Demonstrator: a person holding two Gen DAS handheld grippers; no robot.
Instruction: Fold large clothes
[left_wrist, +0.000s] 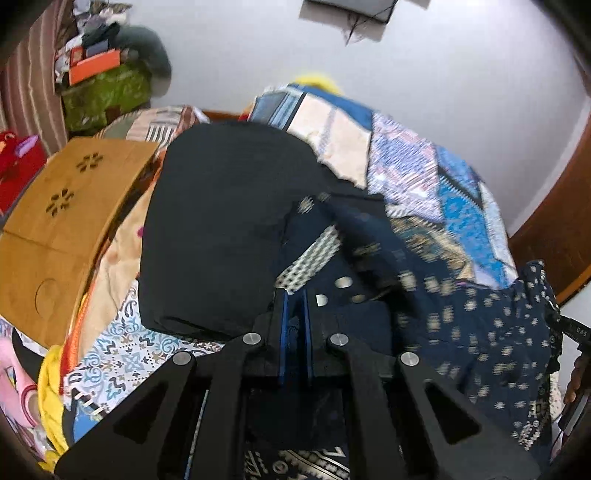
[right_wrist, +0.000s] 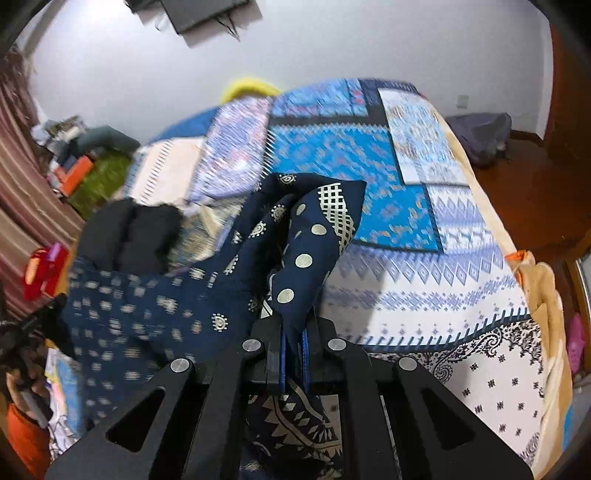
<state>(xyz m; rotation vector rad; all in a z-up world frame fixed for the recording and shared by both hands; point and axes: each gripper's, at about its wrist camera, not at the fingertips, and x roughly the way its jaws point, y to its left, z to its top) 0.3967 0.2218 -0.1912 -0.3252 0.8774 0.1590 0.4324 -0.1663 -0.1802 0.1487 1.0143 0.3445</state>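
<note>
Two hand-held grippers lift a navy printed garment above a bed spread with a blue-and-white patchwork cover. The left gripper has its jaws together, clamped on a fold of the navy cloth, which shows as a dark sliver between the blue pads. The right gripper likewise has its jaws pressed shut on the garment, and a bunched corner with pale dots and a lattice band stands up out of them.

From the right gripper the cloth sweeps away to the left, stretched and blurred, toward the other hand. Seen from the left gripper, the same fabric runs off to the right and sags over the bed cover. Just beyond the garment, farther up the bed, a black folded garment lies flat on the cover. To the left of the black garment a tan board with flower-shaped cut-outs rests at the bed's edge. Past the board, against a striped curtain, an orange box sits on a green heap. A yellow item peeks over the far end of the bed, below a pale wall. At the left edge of the right-hand view, part of a person's orange sleeve shows.
</note>
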